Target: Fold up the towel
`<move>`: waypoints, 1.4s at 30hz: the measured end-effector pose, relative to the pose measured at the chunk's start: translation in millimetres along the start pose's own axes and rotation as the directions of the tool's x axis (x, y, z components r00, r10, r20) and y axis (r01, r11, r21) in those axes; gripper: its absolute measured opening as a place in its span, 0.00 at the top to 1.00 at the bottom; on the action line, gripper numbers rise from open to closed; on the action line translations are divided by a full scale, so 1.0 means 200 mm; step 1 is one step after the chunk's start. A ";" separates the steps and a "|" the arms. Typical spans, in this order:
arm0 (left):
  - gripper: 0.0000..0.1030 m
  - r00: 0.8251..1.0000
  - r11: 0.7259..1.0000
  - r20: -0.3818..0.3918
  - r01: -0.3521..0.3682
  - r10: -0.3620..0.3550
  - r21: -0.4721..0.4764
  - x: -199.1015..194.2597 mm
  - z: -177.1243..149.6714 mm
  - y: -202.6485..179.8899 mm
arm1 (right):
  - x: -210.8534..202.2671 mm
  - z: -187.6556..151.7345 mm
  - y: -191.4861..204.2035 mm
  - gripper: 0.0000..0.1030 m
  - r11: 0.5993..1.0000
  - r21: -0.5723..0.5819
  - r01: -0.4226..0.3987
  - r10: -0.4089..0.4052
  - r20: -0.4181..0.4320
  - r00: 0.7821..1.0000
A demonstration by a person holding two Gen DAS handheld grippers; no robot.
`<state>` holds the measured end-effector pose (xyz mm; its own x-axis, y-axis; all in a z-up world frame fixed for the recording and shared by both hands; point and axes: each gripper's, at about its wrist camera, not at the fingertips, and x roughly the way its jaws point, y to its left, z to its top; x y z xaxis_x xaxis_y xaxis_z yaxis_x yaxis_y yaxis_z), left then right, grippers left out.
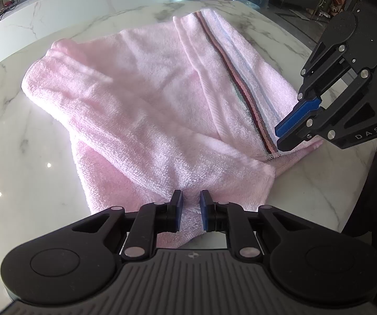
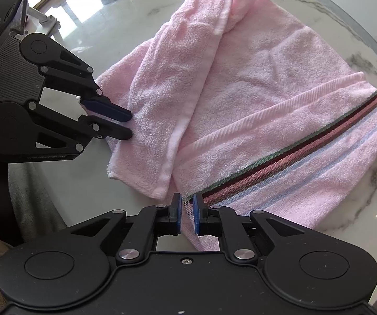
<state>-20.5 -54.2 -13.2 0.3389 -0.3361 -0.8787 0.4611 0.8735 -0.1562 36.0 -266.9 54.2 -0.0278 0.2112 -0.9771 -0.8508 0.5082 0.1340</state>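
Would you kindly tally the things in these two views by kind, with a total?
Pink towel: 1
Hand-held grippers: 2, the left hand-held gripper and the right hand-held gripper, each pinching the towel's near edge
Marble table: 1
Total: 4

"DAS" (white letters) stands on the right tool (image 1: 280, 135); other markings are unreadable.

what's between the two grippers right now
Only pink towel: a folded flap spans from the left gripper to the right gripper, clearest in the right wrist view.
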 end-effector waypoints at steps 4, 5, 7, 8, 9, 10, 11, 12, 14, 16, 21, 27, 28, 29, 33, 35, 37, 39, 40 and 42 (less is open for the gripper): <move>0.87 1.000 1.000 -0.002 0.002 -0.002 0.003 0.01 0.00 -0.01 | 0.05 0.02 0.00 0.74 0.998 0.023 -0.050 0.050 0.003 0.999; 0.87 1.000 1.000 -0.002 0.004 -0.004 0.001 0.01 0.00 -0.01 | 0.06 0.02 0.00 0.72 0.998 0.030 -0.061 0.061 0.001 0.998; 0.87 1.000 1.000 -0.001 0.009 -0.009 -0.001 0.01 0.00 0.00 | 0.09 0.02 0.00 0.71 0.997 0.042 -0.063 0.064 -0.013 0.998; 0.87 1.000 1.000 -0.001 0.010 -0.010 -0.001 0.01 0.00 0.00 | 0.11 0.01 0.00 0.71 0.997 0.049 -0.062 0.063 -0.022 0.998; 0.87 1.000 1.000 0.000 0.012 -0.012 -0.002 0.02 0.00 0.00 | 0.12 0.01 0.00 0.71 0.997 0.055 -0.062 0.063 -0.021 0.998; 0.87 1.000 1.000 0.001 0.013 -0.013 -0.001 0.02 0.00 0.00 | 0.12 0.01 -0.01 0.71 0.995 0.070 -0.072 0.074 -0.018 0.997; 0.87 1.000 1.000 0.001 0.014 -0.014 -0.001 0.02 0.00 0.00 | 0.12 0.01 -0.02 0.71 0.993 0.085 -0.082 0.084 -0.014 0.996; 0.87 1.000 1.000 0.002 0.013 -0.013 0.001 0.02 0.00 0.00 | 0.11 0.00 -0.03 0.71 0.990 0.100 -0.094 0.096 -0.011 0.995; 0.87 1.000 1.000 0.002 0.010 -0.010 0.005 0.03 0.01 -0.01 | 0.12 -0.01 -0.07 0.71 0.973 0.158 -0.166 0.169 -0.004 0.986; 0.87 1.000 1.000 0.002 0.006 -0.006 0.010 0.03 0.01 -0.02 | 0.15 -0.03 -0.12 0.75 0.942 0.237 -0.239 0.243 0.015 0.970; 0.87 1.000 1.000 -0.002 -0.002 0.002 0.022 0.04 0.02 -0.03 | 0.15 -0.07 -0.22 0.92 0.900 0.335 -0.279 0.272 0.068 0.960; 0.87 1.000 1.000 -0.014 -0.003 0.004 0.010 0.03 0.03 -0.03 | 0.07 -0.05 -0.20 0.94 0.923 0.290 -0.252 0.241 0.075 0.968; 0.87 1.000 1.000 -0.014 0.001 -0.001 0.000 0.02 0.03 -0.02 | 0.06 -0.04 -0.19 0.95 0.930 0.277 -0.242 0.231 0.074 0.970; 0.86 1.000 1.000 -0.013 0.006 -0.007 -0.010 0.01 0.04 -0.02 | 0.04 -0.03 -0.18 0.95 0.936 0.264 -0.232 0.221 0.073 0.973; 0.53 0.999 0.996 0.008 0.048 -0.047 -0.069 -0.08 0.09 0.01 | 0.01 -0.01 -0.13 0.95 0.954 0.214 -0.208 0.198 0.070 0.978; 0.51 0.998 0.991 -0.009 0.065 -0.067 -0.116 -0.10 0.13 0.02 | -0.02 -0.02 -0.10 0.95 0.966 0.177 -0.187 0.177 0.068 0.982; 0.51 0.992 0.980 -0.037 0.111 -0.118 -0.166 -0.10 0.17 0.04 | -0.03 -0.01 -0.07 0.95 0.975 0.145 -0.169 0.161 0.067 0.985; 0.51 0.982 0.961 -0.074 0.154 -0.175 -0.228 -0.09 0.22 0.07 | -0.04 -0.01 -0.04 0.95 0.980 0.118 -0.160 0.153 0.068 0.986; 0.52 0.977 0.953 -0.097 0.160 -0.190 -0.258 -0.08 0.23 0.09 | -0.05 -0.01 -0.02 0.95 0.983 0.104 -0.153 0.146 0.070 0.987; 0.54 0.970 0.945 -0.133 0.157 -0.202 -0.288 -0.07 0.26 0.10 | -0.06 -0.02 0.01 0.95 0.986 0.083 -0.148 0.142 0.074 0.987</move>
<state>26.9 -50.3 19.1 0.1269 -0.4553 -0.8813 0.2525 0.8740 -0.4152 33.1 -271.1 66.2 -0.1093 0.3423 -0.9332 -0.7909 0.5387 0.2902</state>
